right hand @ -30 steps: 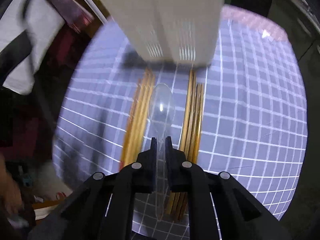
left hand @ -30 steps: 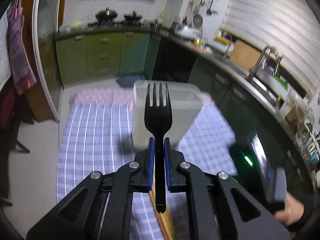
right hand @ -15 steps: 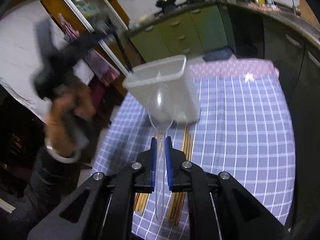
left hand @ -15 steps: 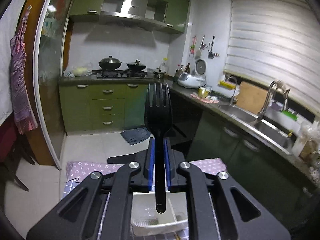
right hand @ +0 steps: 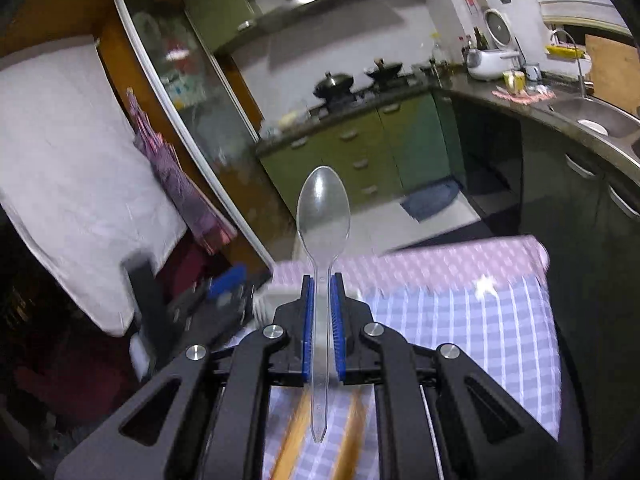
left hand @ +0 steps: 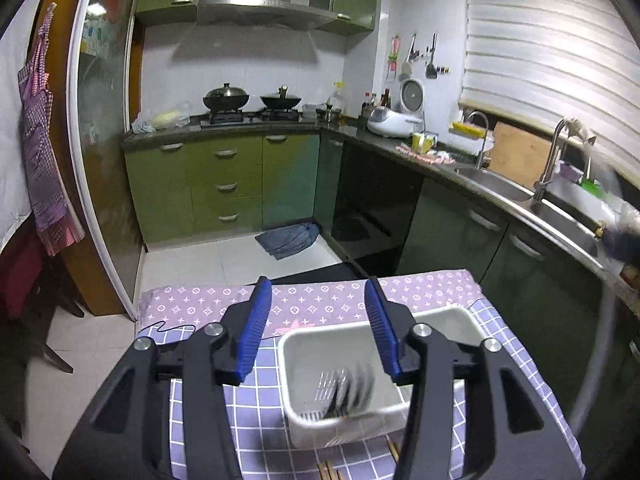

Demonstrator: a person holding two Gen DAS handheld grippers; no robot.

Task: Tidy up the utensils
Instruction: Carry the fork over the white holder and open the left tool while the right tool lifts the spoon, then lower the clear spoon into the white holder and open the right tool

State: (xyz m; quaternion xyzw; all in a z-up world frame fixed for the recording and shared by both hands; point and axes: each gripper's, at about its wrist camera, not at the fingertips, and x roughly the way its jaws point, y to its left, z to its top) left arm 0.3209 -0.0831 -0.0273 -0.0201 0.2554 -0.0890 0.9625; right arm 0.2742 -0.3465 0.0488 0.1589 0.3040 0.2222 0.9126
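In the left wrist view my left gripper is open and empty above the white plastic utensil bin. A black fork, blurred, lies inside the bin. In the right wrist view my right gripper is shut on a clear plastic spoon, bowl up, held above the checked cloth. The bin shows only partly behind the fingers, and the left gripper is at the left. Wooden chopsticks lie on the cloth under the right gripper.
The table carries a blue-and-white checked cloth with a purple border at the far edge. Chopstick ends show near the bin. Green kitchen cabinets, a stove and a sink counter lie beyond the table.
My left gripper has opened and the black fork has dropped into the bin. My right gripper has tilted up with the clear spoon still in it.
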